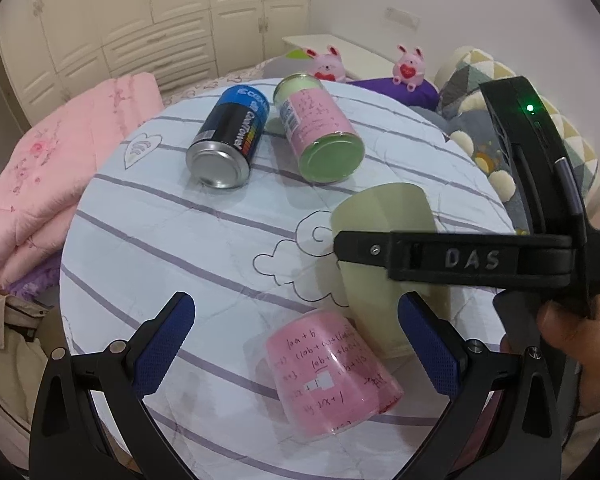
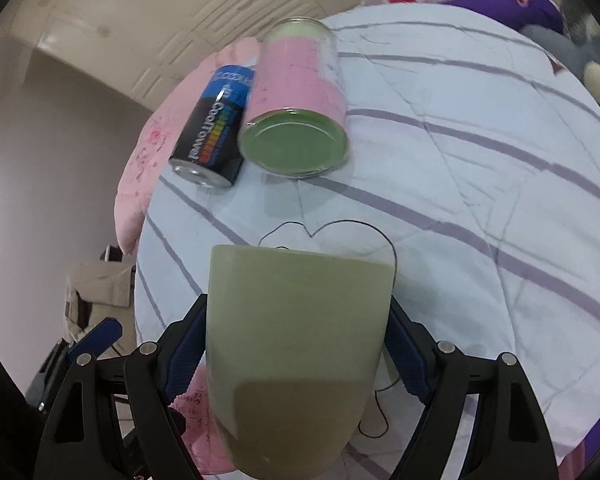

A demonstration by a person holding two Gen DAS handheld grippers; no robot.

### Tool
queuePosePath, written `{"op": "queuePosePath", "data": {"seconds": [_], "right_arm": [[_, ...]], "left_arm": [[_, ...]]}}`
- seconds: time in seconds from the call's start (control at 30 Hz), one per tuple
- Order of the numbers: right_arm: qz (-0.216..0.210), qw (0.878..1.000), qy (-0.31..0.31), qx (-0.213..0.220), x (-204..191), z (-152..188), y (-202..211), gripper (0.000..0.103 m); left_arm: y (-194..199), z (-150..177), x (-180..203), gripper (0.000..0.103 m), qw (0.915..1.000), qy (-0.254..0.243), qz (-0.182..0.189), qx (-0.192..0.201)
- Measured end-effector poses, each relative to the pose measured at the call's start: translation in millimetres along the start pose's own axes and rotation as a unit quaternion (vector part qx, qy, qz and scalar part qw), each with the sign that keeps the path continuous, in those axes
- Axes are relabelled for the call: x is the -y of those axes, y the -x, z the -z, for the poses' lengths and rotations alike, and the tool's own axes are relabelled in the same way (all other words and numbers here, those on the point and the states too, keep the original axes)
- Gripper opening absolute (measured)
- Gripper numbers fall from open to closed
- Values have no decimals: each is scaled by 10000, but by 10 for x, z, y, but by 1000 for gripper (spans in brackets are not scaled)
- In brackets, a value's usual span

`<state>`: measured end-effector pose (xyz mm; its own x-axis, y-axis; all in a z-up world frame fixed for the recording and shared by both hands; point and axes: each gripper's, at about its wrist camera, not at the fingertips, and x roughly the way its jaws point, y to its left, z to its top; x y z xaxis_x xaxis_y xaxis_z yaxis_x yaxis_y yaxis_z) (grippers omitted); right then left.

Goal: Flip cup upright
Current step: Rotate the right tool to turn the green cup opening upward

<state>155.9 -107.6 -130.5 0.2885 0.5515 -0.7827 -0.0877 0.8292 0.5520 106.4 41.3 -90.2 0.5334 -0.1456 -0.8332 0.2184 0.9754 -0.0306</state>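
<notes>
A striped quilt covers the bed. On it, the right gripper pinches the pale green cup by its sides. Just left of this cup lies a pink cup on its side, between the spread fingers of the left gripper. Beyond the green cup lie a pink-labelled jar and a CoolTowel can.

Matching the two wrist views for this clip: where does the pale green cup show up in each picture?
Left wrist view: pale green cup sits right of centre, crossed by the black arm of the right tongs.
Right wrist view: the cup fills the lower centre, clamped between the blue pads.
Shared landmark: the blue and black can lying on its side beside the pink-labelled jar.
</notes>
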Motion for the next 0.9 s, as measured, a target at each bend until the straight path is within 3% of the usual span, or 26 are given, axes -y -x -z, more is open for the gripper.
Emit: {"op": "queuePosePath", "data": {"seconds": [0.27,0.67,0.9], "right_arm": [[539,9942,702,614,-176,23,231,81],[1261,9630,1786,1573,-303,87,460,81],[1236,9506,2135,1886,-397,214,521,81]], "left_arm": [[-59,-63,142,103,9998,-109,162,-46],[-113,-72,176,103,9999,-44,33,-109],[-69,-3,131,103,9996,-147,-243,-89]]}}
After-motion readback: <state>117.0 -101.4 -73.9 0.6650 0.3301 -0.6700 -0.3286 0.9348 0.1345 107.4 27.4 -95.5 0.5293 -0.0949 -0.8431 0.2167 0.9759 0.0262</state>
